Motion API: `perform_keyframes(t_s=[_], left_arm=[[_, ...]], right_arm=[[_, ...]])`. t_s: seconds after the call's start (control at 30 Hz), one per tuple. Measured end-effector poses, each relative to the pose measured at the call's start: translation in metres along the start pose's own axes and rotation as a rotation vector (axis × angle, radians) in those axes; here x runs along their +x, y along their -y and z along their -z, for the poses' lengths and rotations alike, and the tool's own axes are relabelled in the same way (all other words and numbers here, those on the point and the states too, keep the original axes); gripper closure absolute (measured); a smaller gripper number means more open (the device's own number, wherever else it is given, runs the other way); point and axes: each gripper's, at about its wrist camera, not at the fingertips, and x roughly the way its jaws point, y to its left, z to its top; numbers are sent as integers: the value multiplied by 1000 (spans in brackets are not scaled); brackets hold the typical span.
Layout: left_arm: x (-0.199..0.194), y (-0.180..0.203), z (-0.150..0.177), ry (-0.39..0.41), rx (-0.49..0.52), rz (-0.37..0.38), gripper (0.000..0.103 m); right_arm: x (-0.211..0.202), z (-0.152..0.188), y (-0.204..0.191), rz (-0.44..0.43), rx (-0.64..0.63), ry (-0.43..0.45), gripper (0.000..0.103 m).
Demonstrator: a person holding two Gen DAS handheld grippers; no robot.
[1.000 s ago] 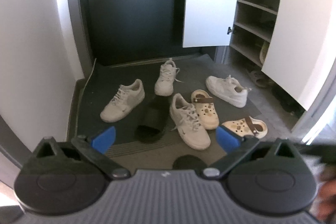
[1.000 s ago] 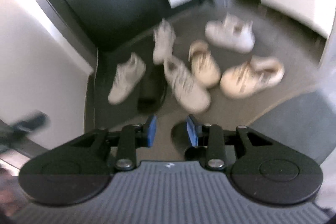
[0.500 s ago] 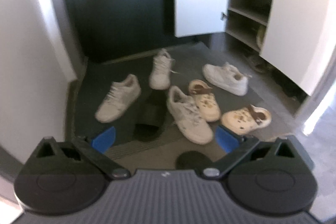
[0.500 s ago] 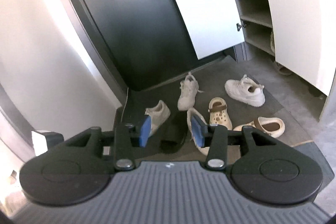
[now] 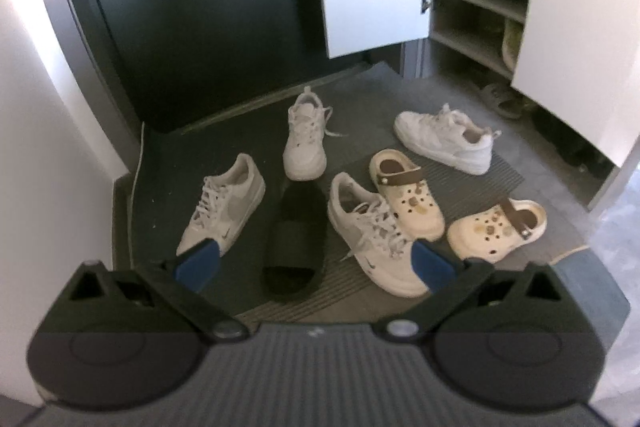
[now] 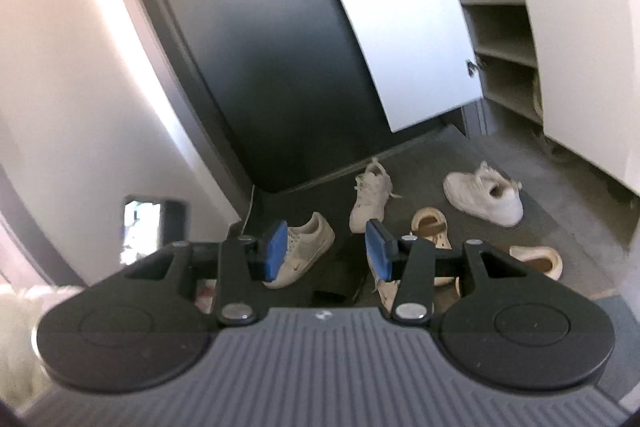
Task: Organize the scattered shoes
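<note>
The shoes lie scattered on the dark mat (image 5: pixel 168 163) before the open shoe cabinet (image 5: pixel 472 27). The black slide (image 5: pixel 296 239) lies lengthwise between the spread, empty fingers of the left gripper (image 5: pixel 316 261), which looks nearer. The right gripper (image 6: pixel 326 247) hangs higher, fingers half apart, holding nothing.

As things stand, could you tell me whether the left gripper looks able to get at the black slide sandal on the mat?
Probably yes. The left gripper is wide open and empty, the black slide sandal lies straight ahead between its fingers, and nothing covers it, though white sneakers flank it closely.
</note>
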Motion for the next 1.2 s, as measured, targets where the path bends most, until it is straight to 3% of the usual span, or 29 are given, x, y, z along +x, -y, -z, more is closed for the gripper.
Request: perform_keyframes(t_s=[0.23, 0.33, 0.53, 0.63, 0.77, 0.9, 0.93, 0.97, 1.0, 1.03, 1.2], left_arm=[[31, 9, -12, 9, 13, 112, 0], [50, 10, -11, 14, 56, 108, 0], [101, -5, 0, -4, -24, 94, 0], [145, -12, 17, -2, -62, 83, 0], [192, -7, 38, -5, 24, 97, 0], [235, -1, 54, -1, 134, 87, 0], [249, 1, 57, 15, 164, 95, 0], [259, 1, 57, 14, 172, 98, 0], [268, 0, 57, 12, 169, 92, 0], [275, 0, 57, 12, 157, 78, 0], [330, -25, 52, -38, 98, 10, 0]], right_arm=[[-1, 14, -15, 45, -48, 2, 55], [-3, 17, -20, 44, -76, 3, 56], [-8, 14, -6, 3, 5, 25, 56], [-15, 12, 4, -20, 24, 41, 56], [-15, 14, 15, 72, 16, 24, 55], [7, 13, 35, 59, 72, -62, 55], [16, 12, 40, 47, 89, -81, 41], [22, 11, 43, 44, 102, -88, 15], [28, 10, 46, 53, 111, -88, 6], [37, 8, 49, 71, 117, -86, 0], [66, 3, 66, 116, 165, -107, 0]])
